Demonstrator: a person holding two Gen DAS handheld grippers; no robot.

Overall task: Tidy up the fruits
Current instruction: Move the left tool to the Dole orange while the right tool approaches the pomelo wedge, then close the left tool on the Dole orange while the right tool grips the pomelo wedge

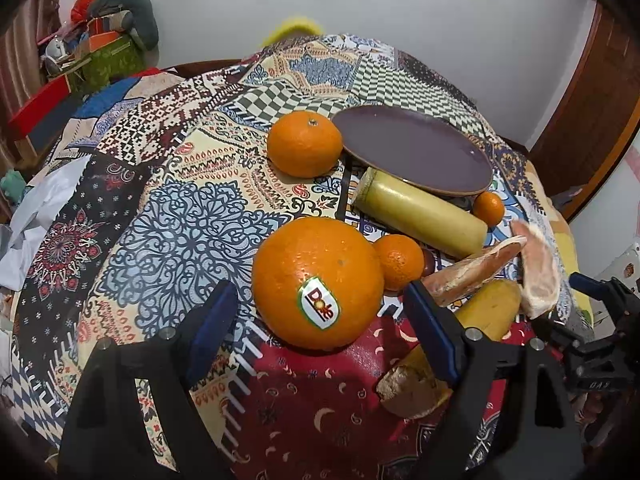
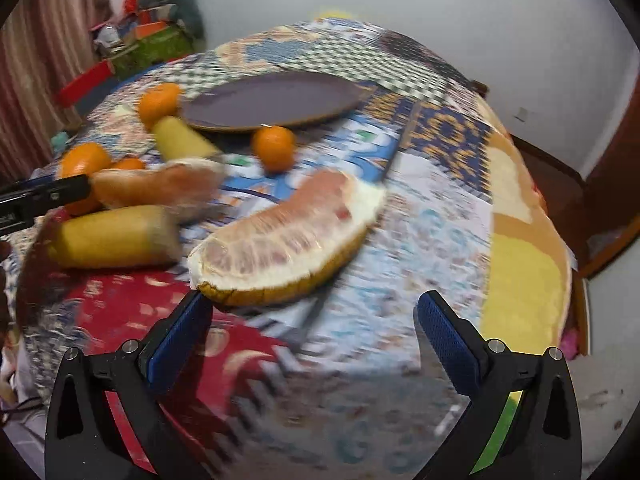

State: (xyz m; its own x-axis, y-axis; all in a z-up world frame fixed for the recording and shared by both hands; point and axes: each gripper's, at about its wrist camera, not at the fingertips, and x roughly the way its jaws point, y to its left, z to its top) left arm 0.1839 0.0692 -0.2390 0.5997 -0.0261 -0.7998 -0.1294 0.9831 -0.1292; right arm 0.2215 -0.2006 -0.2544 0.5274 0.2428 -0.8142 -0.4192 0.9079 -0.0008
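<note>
1. Jaws of the left gripper [image 1: 320, 332] stand wide apart with nothing clamped; the big orange [image 1: 318, 282] with a Dole sticker sits between the blue pads, touching neither as far as the left wrist view shows.
2. Jaws of the right gripper [image 2: 314, 322] are likewise spread wide and empty; the pomelo wedge [image 2: 280, 244] lies just ahead, its near end beside the left pad, toward 11 o'clock.
3. On the table [image 1: 176, 216], under a patchwork cloth, the dark plate [image 1: 412, 148] rests at 1 o'clock from the big orange, empty.
4. A second orange [image 1: 304, 146] sits at 12 o'clock from the big one, just beside the plate's left rim.
5. A small mandarin [image 1: 400, 260] touches the big orange at its 3 o'clock side.
6. A pale yellow banana piece [image 1: 420, 212] lies between the plate and that mandarin, its far end under the plate's edge.
7. Another mandarin [image 1: 488, 208] sits at the plate's near rim, at 2 o'clock.
8. A second banana piece [image 1: 484, 312] lies at 3 o'clock, just behind the left gripper's right pad.
9. The right wrist view is blurred.
</note>
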